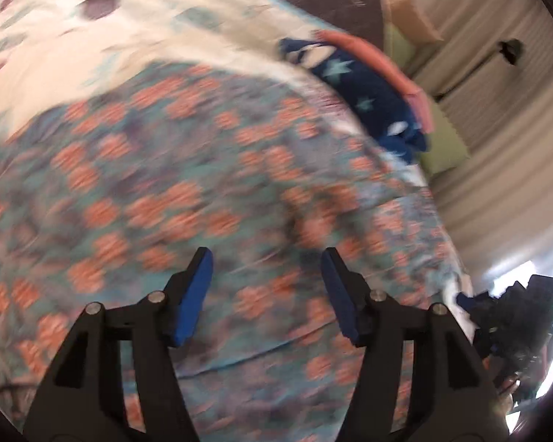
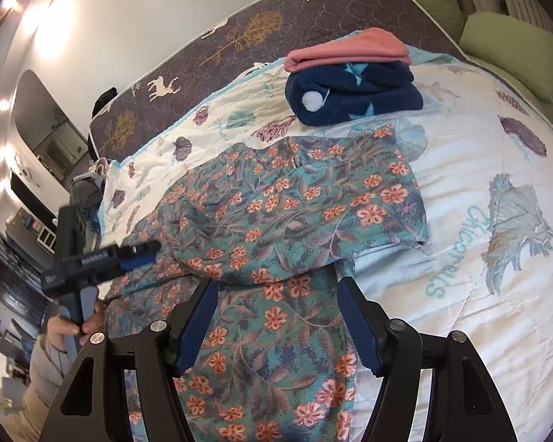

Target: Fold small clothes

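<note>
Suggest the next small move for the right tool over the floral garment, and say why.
Probably lower the right tool onto the near strip of the floral garment and close on it. Both tools are open and hold nothing, the garment lies partly folded on the quilt, and this narrow part still trails toward the camera. The left tool view is motion-blurred, so its aim is unclear.

Left wrist view is smeared with motion blur, so the floral garment [image 1: 210, 199] is mush. In the right wrist view its lower end runs off the bottom edge.
</note>
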Available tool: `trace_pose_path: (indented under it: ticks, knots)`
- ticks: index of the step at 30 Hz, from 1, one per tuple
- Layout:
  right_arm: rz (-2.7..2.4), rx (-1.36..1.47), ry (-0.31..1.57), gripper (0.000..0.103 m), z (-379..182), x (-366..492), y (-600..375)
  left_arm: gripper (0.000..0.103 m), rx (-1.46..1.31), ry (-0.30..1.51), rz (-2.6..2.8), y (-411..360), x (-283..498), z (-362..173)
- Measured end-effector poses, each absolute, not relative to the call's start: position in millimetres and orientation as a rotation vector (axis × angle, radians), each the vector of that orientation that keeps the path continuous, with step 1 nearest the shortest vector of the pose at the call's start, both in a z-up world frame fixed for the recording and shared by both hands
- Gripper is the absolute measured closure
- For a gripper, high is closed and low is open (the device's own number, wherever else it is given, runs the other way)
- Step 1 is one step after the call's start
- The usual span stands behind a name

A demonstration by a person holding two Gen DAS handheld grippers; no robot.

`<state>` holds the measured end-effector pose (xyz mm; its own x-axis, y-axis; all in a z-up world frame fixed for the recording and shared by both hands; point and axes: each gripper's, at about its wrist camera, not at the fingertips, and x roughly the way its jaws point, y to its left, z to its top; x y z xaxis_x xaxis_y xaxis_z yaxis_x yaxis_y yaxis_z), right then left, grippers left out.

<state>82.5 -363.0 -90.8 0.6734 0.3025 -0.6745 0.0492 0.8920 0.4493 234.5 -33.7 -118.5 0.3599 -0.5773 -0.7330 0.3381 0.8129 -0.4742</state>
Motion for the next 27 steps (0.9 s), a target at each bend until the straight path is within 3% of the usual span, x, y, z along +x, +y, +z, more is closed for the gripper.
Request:
trace_pose_path:
  ticks: [3, 4, 5, 10, 14, 17, 27]
  knots:
    - [0.137, 0.45, 0.827, 0.034, -91, 80, -364, 0.042, -0.16, 1.057, -0.651, -65, 239, -118]
    - [0.133, 0.453, 0.828, 0.034, -91, 80, -365, 0.055, -0.126, 1.058, -0.656, -75, 240, -120]
    - [0.128, 0.456, 0.828, 0.034, -91, 80, -366, 0.099, -0.088, 1.041, -0.652, -85, 240, -120]
    - [0.102, 0.484, 0.813, 0.034, -88, 73, -375, 0.096, -0.222, 0.87, -0.625, -62, 231, -59]
    - [0.099, 0.476, 0.788, 0.033, -81, 68, -377, 0.096, -0.17, 0.723, -0.493, -9, 220, -1]
    - [0.11, 0.443, 0.79, 0.027, -81, 69, -369, 0.096, -0.165, 0.738, -0.385, 35, 225, -5]
    - [0.083, 0.339, 0.878, 0.026, -97, 100, -331, 0.096, -0.217, 0.843, -0.352, 66, 230, -42]
